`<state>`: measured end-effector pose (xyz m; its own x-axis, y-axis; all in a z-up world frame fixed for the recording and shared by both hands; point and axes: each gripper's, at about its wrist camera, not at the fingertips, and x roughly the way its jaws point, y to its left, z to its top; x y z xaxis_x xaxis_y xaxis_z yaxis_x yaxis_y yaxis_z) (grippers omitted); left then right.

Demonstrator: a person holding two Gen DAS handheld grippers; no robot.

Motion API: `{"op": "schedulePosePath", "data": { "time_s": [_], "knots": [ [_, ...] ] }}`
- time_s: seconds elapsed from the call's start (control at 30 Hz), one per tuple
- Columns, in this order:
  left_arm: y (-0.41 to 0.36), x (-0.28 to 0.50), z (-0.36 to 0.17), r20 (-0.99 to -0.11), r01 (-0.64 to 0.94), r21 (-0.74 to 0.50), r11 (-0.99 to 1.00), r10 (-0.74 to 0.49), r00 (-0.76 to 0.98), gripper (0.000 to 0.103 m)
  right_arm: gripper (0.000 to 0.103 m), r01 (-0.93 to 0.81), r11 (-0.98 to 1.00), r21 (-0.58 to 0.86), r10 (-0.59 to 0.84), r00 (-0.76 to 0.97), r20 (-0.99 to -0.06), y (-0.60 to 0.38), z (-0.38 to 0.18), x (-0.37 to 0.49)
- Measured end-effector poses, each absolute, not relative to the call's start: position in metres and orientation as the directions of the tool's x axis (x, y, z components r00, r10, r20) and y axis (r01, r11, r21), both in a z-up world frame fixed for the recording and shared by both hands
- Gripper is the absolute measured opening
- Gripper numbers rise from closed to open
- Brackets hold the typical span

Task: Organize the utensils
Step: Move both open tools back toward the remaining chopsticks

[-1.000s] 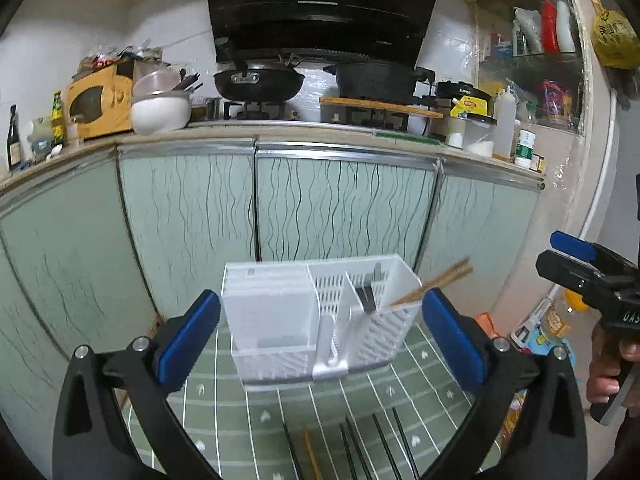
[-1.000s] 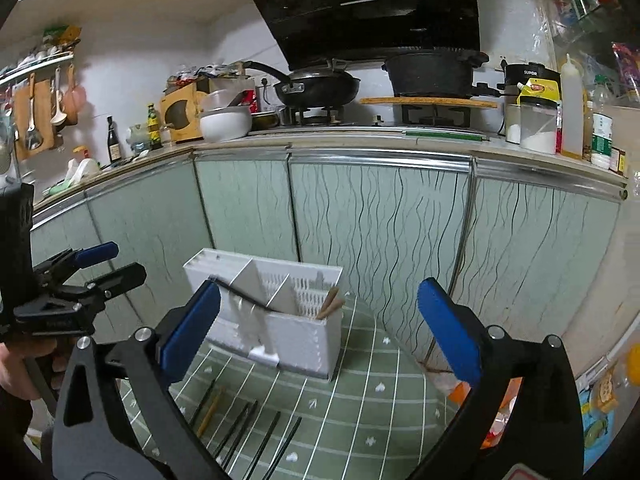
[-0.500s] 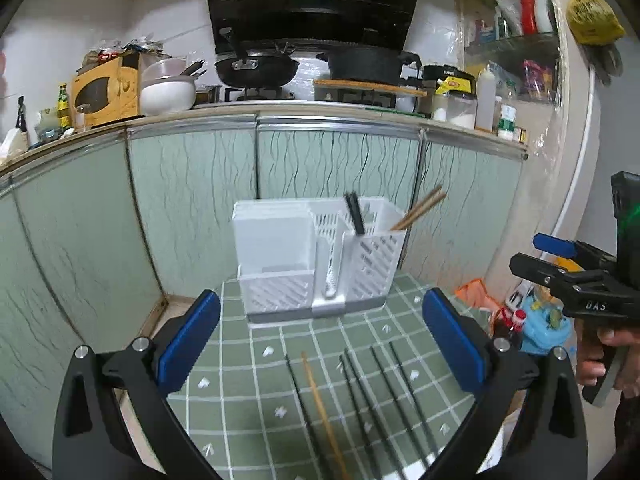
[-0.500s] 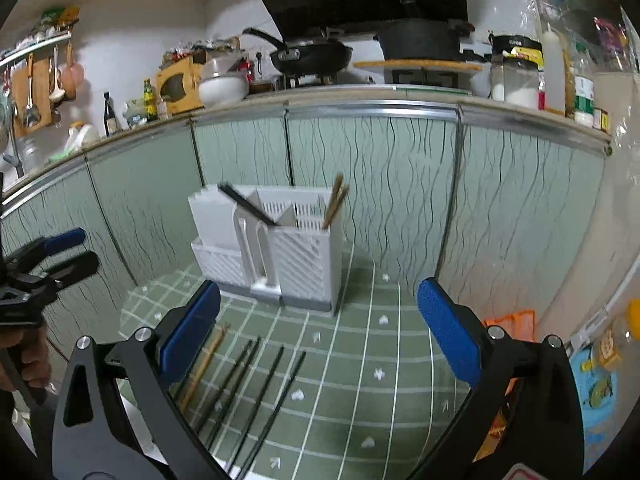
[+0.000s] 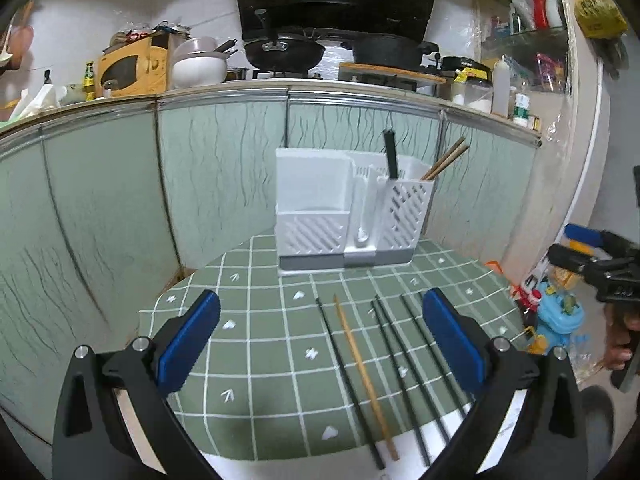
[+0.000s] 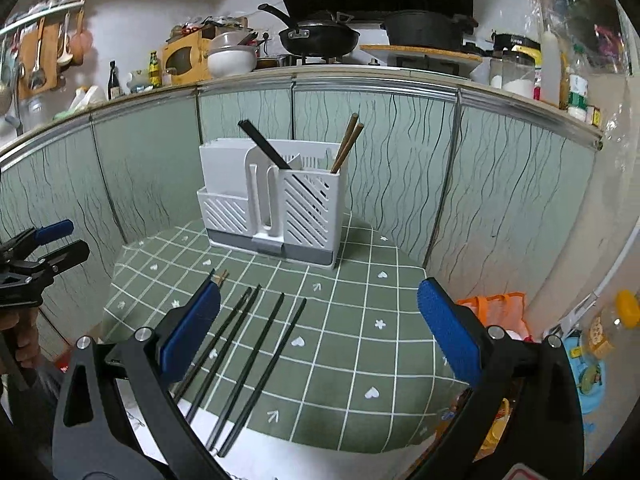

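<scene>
I hold both hand-held grippers back from a green checked surface (image 5: 256,344). The left hand-held gripper (image 5: 320,340) and the right hand-held gripper (image 6: 318,330) are spread wide, pinching nothing. A second ago both views sat close above the white utensil holder (image 5: 352,208); now they have pulled back, and the holder stands at the far edge. Its right compartment holds a black chopstick pair (image 5: 390,154) and a wooden pair (image 5: 444,160). On the near surface lie loose black chopsticks (image 5: 404,352) and one wooden chopstick (image 5: 362,368), side by side. I judge the next pickup comes from this row.
</scene>
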<state>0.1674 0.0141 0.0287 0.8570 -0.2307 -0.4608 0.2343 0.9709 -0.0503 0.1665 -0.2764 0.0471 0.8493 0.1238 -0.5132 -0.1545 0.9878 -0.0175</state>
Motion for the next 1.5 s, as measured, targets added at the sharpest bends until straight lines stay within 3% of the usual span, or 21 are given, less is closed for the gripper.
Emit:
{"op": "schedulePosePath", "data": {
  "time_s": [0.47, 0.63, 1.13, 1.23, 1.33, 1.5],
  "knots": [
    [0.015, 0.154, -0.038, -0.546, 0.214, -0.028, 0.977, -0.194, 0.815, 0.098, 0.094, -0.157, 0.987, -0.012, 0.117, 0.78, -0.615, -0.257, -0.028, 0.157],
    [0.011, 0.155, -0.055, -0.575, 0.211, -0.028, 0.977, -0.188, 0.796, 0.098, 0.088, -0.171, 0.985, -0.037, 0.106, 0.752, -0.651, -0.247, -0.051, 0.161],
    [-0.002, 0.163, -0.06, -0.591, 0.229, 0.015, 0.973, -0.176, 0.787, 0.098, 0.087, -0.187, 0.982, -0.041, 0.108, 0.719, -0.687, -0.243, -0.059, 0.171],
    [-0.002, 0.163, -0.061, -0.594, 0.219, 0.023, 0.975, -0.163, 0.787, 0.096, 0.086, -0.197, 0.98, -0.028, 0.12, 0.698, -0.706, -0.244, -0.062, 0.171],
    [-0.001, 0.164, -0.065, -0.606, 0.214, 0.014, 0.977, -0.162, 0.779, 0.086, 0.08, -0.188, 0.982, -0.016, 0.119, 0.682, -0.722, -0.244, -0.07, 0.169],
    [-0.005, 0.165, -0.079, -0.638, 0.218, 0.021, 0.976, -0.155, 0.755, 0.076, 0.079, -0.174, 0.985, 0.008, 0.126, 0.679, -0.724, -0.243, -0.08, 0.164]
  ]
}}
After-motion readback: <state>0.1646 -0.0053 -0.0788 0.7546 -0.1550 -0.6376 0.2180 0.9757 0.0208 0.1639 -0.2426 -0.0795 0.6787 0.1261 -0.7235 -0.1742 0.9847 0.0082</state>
